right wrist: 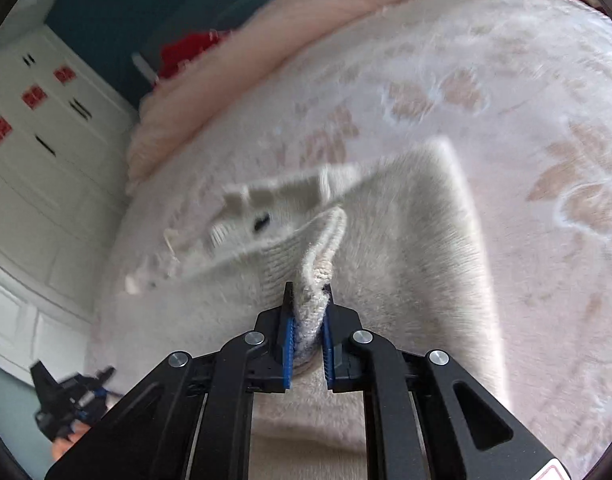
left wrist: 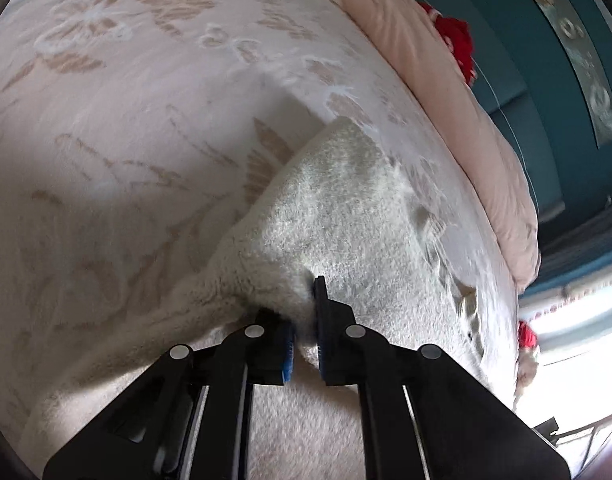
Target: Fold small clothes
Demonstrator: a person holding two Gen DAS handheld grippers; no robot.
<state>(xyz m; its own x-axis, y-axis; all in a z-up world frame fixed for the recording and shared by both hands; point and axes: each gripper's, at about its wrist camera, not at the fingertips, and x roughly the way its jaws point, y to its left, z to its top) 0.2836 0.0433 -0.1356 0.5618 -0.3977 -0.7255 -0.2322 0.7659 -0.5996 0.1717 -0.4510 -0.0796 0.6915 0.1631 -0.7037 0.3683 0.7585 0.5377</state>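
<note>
- Left claw (left wrist: 303,320) is pinching a bunched fold of the fuzzy cream garment (left wrist: 338,200); blue pads closed on the fabric, which is filling the gap.
- In the left wrist view the garment is lying on the bed (left wrist: 125,120), over a pink blanket with a tan leaf pattern, and rising as a peak ahead of the claw.
- A plain pink duvet (left wrist: 446,92) is running along the bed's far edge, with something red (left wrist: 458,40) lying behind it against a teal wall (left wrist: 526,40).
- In the right wrist view, white cabinets (right wrist: 45,140) with red squares are standing at the far left.
- Right claw (right wrist: 309,320) is clamping the garment's ribbed knit edge (right wrist: 322,248); the rib is standing up between the blue pads.
- Rest of the garment is spreading ahead of the right claw on the bed, motion-blurred; a small dark spot (right wrist: 261,222) is showing on it, can't tell what it is.
- Left claw is showing at the lower left of the right wrist view, blurred.
</note>
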